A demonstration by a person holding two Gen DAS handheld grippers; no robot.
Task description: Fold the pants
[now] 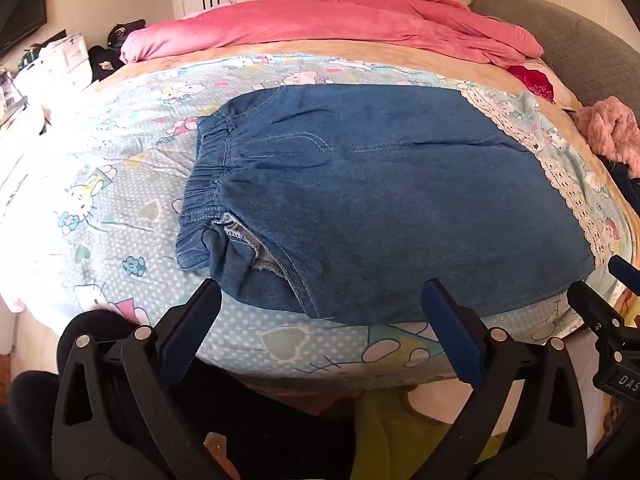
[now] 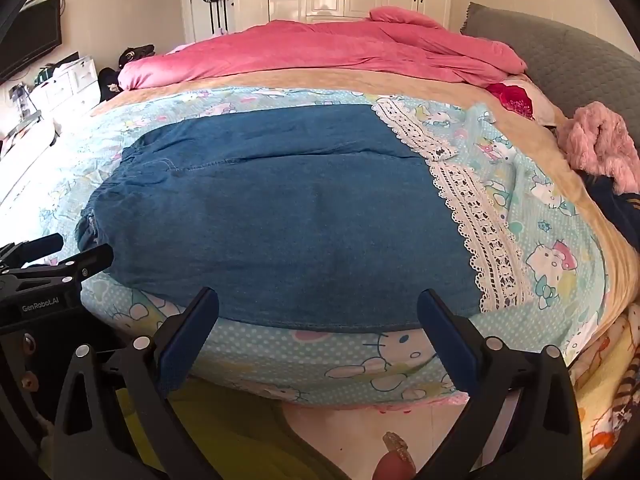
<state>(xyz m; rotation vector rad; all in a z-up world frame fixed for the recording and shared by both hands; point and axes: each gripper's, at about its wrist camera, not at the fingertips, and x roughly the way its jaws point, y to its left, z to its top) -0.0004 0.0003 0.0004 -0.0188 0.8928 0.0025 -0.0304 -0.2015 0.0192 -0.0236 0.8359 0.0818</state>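
Left gripper (image 1: 322, 294): jaws spread wide, nothing between them, poised over the near edge of the bed, above the near hem of the pants. Its fingertips show at the left edge of the right wrist view.

Right gripper (image 2: 318, 304): jaws likewise wide apart and empty, over the same near edge, further right. Its tips enter the left wrist view at far right.

Pants (image 1: 360, 200): blue denim, lying flat on the cartoon-cat sheet (image 1: 100, 200), near the front of the bed. Long axis runs left to right; elastic waistband (image 1: 208, 168) points left, the other end overlaps a white lace strip (image 2: 476, 216) at right.

Left wrist view only: gathered waistband in full, plus an open pocket showing pale lining.
Right wrist view only: the lace strip's full length, a wall-mounted television (image 2: 28, 44).

Far side: pink duvet (image 1: 320, 20); grey headboard (image 2: 560, 60) at right.
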